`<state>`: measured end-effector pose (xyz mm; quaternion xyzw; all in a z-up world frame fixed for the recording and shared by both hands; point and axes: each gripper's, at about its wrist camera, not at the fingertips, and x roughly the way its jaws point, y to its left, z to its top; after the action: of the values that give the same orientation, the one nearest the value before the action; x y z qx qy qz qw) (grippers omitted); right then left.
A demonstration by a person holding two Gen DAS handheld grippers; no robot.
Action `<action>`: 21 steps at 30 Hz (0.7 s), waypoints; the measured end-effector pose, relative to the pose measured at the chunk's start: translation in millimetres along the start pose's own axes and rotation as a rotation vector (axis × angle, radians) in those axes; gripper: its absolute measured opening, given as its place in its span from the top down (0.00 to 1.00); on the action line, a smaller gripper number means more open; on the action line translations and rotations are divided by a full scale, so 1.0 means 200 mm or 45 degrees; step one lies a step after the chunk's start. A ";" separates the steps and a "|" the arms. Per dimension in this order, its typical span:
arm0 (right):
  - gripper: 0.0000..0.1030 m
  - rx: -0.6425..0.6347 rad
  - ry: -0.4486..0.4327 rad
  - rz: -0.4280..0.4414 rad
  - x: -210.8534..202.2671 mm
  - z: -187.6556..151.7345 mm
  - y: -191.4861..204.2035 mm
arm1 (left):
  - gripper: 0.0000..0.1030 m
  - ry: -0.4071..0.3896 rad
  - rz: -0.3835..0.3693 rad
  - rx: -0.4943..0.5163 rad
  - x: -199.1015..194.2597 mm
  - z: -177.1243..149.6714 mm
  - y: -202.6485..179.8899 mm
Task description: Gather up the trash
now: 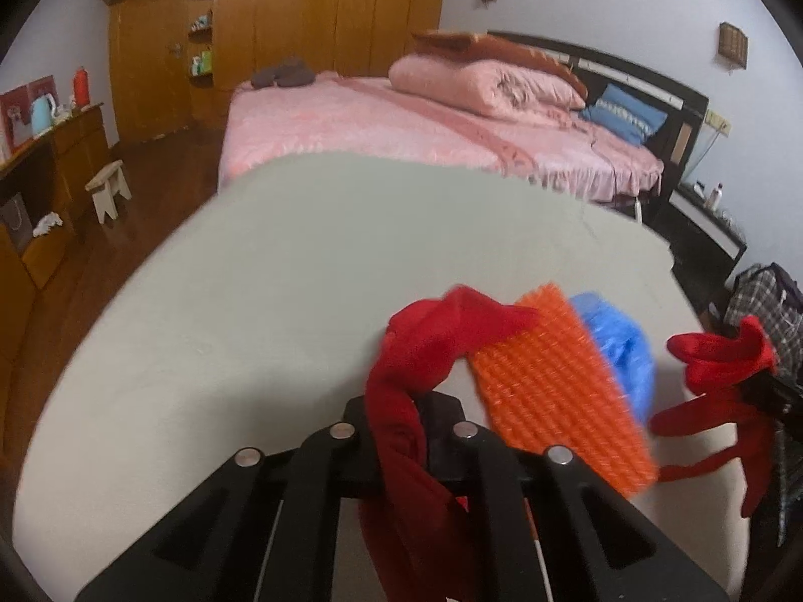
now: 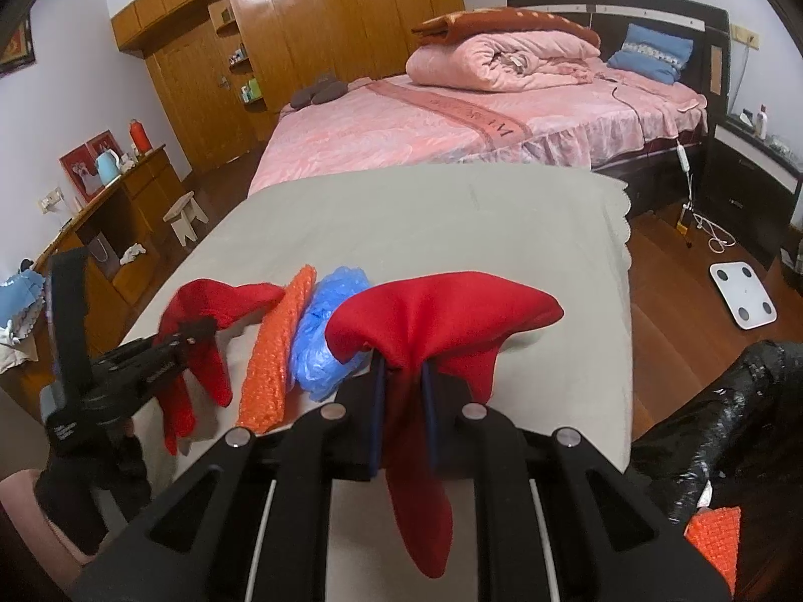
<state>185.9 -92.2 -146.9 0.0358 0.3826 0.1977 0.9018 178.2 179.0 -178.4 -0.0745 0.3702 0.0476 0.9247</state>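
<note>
My left gripper (image 2: 193, 333) is clamped on one red cloth (image 2: 201, 331). Right of it, orange bubble wrap (image 2: 276, 351) and a crumpled blue plastic bag (image 2: 321, 336) lie on the grey-covered table (image 2: 426, 215). My right gripper (image 2: 404, 376) pinches another red cloth (image 2: 436, 321).

The far half of the grey-covered bench (image 2: 426, 210) is bare and open for passage. The near edge is crowded by an orange bubble sheet (image 2: 273, 356), a blue plastic bag (image 2: 321, 341) and red cloth (image 2: 441, 321) across both grippers.
</note>
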 end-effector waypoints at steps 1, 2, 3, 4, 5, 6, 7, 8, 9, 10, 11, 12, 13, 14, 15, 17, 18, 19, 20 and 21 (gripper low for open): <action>0.88 0.000 -0.005 0.001 -0.01 0.00 0.00 | 0.92 -0.020 0.003 0.009 -0.04 0.01 -0.01; 0.88 -0.001 -0.014 0.003 -0.03 0.01 0.00 | 0.92 -0.036 0.006 0.017 -0.07 0.02 -0.02; 0.88 -0.002 -0.019 0.004 -0.05 0.01 0.00 | 0.92 -0.057 0.006 0.025 -0.12 0.03 -0.03; 0.88 -0.004 -0.026 0.007 -0.06 0.01 0.00 | 0.92 -0.072 -0.002 0.029 -0.16 0.04 -0.05; 0.88 -0.004 -0.031 0.008 -0.08 0.01 0.00 | 0.92 -0.087 -0.010 0.038 -0.21 0.04 -0.07; 0.88 -0.005 -0.039 0.011 -0.09 0.02 0.00 | 0.92 -0.094 -0.013 0.045 -0.23 0.05 -0.08; 0.88 -0.005 -0.045 0.013 -0.11 0.02 0.01 | 0.92 -0.102 -0.017 0.056 -0.26 0.06 -0.09; 0.88 -0.006 -0.052 0.016 -0.13 0.02 0.01 | 0.92 -0.107 -0.021 0.061 -0.29 0.06 -0.11; 0.88 -0.009 -0.058 0.018 -0.15 0.03 0.01 | 0.92 -0.110 -0.025 0.065 -0.32 0.07 -0.12; 0.88 -0.011 -0.064 0.019 -0.17 0.03 0.01 | 0.92 -0.117 -0.030 0.070 -0.34 0.07 -0.14; 0.88 -0.013 -0.071 0.020 -0.19 0.02 0.01 | 0.92 -0.125 -0.036 0.075 -0.36 0.08 -0.16; 0.88 -0.016 -0.078 0.020 -0.21 0.02 0.02 | 0.92 -0.132 -0.041 0.080 -0.39 0.08 -0.18; 0.88 -0.018 -0.085 0.021 -0.23 0.02 0.01 | 0.92 -0.138 -0.045 0.086 -0.41 0.09 -0.20; 0.88 -0.018 -0.090 0.020 -0.25 0.02 0.01 | 0.92 -0.140 -0.049 0.091 -0.42 0.09 -0.22; 0.88 -0.019 -0.100 0.018 -0.28 0.03 0.01 | 0.92 -0.143 -0.053 0.096 -0.44 0.09 -0.24; 0.88 -0.019 -0.113 0.016 -0.31 0.03 0.01 | 0.92 -0.149 -0.061 0.099 -0.46 0.09 -0.26; 0.88 -0.019 -0.123 0.014 -0.33 0.03 0.00 | 0.92 -0.151 -0.059 0.102 -0.48 0.09 -0.28; 0.88 -0.018 -0.132 0.011 -0.36 0.03 0.00 | 0.92 -0.151 -0.054 0.105 -0.49 0.09 -0.30; 0.88 -0.019 -0.138 0.009 -0.38 0.03 -0.01 | 0.92 -0.150 -0.056 0.107 -0.50 0.09 -0.31; 0.88 -0.020 -0.143 0.006 -0.40 0.02 -0.02 | 0.92 -0.152 -0.066 0.108 -0.51 0.09 -0.33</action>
<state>140.0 -125.4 -90.0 0.0408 0.3299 0.2007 0.9215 125.9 114.8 -87.6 -0.0419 0.3140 0.0125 0.9484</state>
